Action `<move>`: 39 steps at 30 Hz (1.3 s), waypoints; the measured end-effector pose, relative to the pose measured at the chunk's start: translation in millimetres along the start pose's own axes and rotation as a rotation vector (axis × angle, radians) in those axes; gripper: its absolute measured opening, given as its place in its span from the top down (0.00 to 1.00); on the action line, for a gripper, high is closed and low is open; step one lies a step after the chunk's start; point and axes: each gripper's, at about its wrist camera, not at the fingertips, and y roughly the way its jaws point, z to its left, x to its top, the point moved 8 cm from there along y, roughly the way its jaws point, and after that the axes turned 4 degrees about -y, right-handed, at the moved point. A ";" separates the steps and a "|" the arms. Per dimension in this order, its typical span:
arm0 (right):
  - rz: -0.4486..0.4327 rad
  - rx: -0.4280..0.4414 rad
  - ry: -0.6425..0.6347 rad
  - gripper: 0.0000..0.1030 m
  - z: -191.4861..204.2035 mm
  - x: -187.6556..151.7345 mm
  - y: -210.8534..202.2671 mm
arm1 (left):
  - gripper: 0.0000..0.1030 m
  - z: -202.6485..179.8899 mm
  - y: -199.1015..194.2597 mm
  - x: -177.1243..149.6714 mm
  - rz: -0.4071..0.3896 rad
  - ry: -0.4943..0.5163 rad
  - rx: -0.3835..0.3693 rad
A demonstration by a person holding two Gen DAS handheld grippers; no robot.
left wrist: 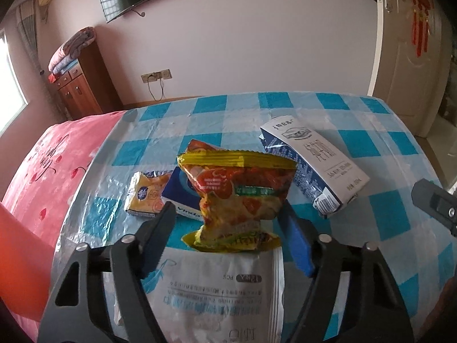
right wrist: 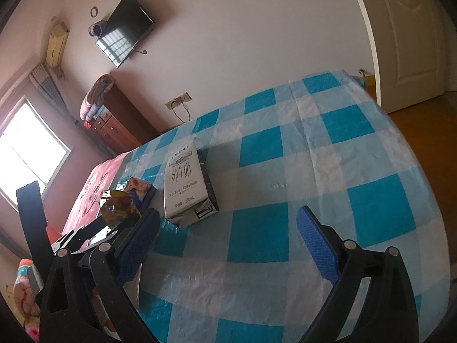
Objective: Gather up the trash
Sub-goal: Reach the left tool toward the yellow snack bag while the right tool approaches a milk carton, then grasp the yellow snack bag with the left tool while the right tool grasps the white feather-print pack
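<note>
A yellow and red snack bag (left wrist: 240,197) stands between the fingers of my open left gripper (left wrist: 228,217), which straddles it without closing. Under it lies a white wipes packet (left wrist: 217,291). Behind are a small yellow wrapper (left wrist: 145,194), a blue tissue pack (left wrist: 182,197) and a white and blue milk carton (left wrist: 311,165) lying on its side. My right gripper (right wrist: 228,225) is open and empty above the checked cloth, with the milk carton (right wrist: 185,183) just ahead to its left. The snack bag (right wrist: 117,208) shows at the left.
The trash lies on a blue and white checked plastic cloth (left wrist: 371,148) over a table. A pink bedspread (left wrist: 51,165) is to the left. A wooden cabinet (left wrist: 77,85) stands by the far wall. A door (right wrist: 411,37) is at the right.
</note>
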 end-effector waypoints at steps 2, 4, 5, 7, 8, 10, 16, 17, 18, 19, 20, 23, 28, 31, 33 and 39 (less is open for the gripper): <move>0.005 0.001 -0.007 0.08 2.3 -1.4 2.0 | 0.37 -0.5 2.9 -0.9 0.010 -0.008 -0.006; 0.012 0.001 -0.015 0.08 4.0 -3.1 4.7 | 0.49 -0.3 5.8 -3.2 0.022 -0.013 -0.012; 0.016 0.004 -0.019 0.08 5.3 -4.3 5.7 | 0.52 0.1 7.5 -4.5 0.030 -0.016 -0.014; 0.023 0.009 -0.029 0.08 8.2 -6.7 6.7 | 0.55 1.8 7.3 -5.3 0.031 -0.021 -0.019; 0.026 0.010 -0.038 0.08 10.5 -8.5 7.4 | 0.55 2.0 7.1 -5.3 0.033 -0.025 -0.024; 0.032 0.009 -0.056 0.08 14.2 -11.0 8.9 | 0.61 4.0 6.0 -5.6 0.035 -0.041 -0.038; 0.049 0.004 -0.120 0.08 27.4 -19.9 13.4 | 0.67 13.3 -1.6 -8.5 0.037 -0.099 -0.090; 0.048 0.001 -0.129 0.08 28.9 -20.7 13.6 | 0.67 14.7 -4.4 -8.5 0.031 -0.101 -0.092; 0.049 0.000 -0.133 0.08 29.5 -21.2 13.9 | 0.67 16.3 -7.6 -8.4 0.025 -0.105 -0.097; 0.051 0.001 -0.136 0.08 30.7 -22.4 14.6 | 0.68 18.5 -12.2 -8.0 0.017 -0.110 -0.105; 0.054 0.005 -0.139 0.08 32.2 -23.8 15.4 | 0.68 20.7 -16.6 -7.5 0.009 -0.114 -0.109; 0.064 0.019 -0.159 0.08 39.3 -28.4 17.2 | 0.69 28.6 -30.5 -6.8 -0.012 -0.126 -0.126; 0.080 0.046 -0.232 0.08 60.8 -37.7 18.3 | 0.69 46.2 -52.4 -9.2 -0.039 -0.156 -0.144; 0.088 0.084 -0.302 0.08 82.7 -46.0 16.0 | 0.69 61.1 -64.4 -13.7 -0.050 -0.176 -0.146; 0.100 0.115 -0.358 0.08 99.6 -53.8 15.9 | 0.69 72.5 -71.9 -18.5 -0.054 -0.187 -0.146; 0.146 0.170 -0.507 0.08 146.7 -77.7 24.3 | 0.69 106.6 -90.5 -33.5 -0.066 -0.212 -0.133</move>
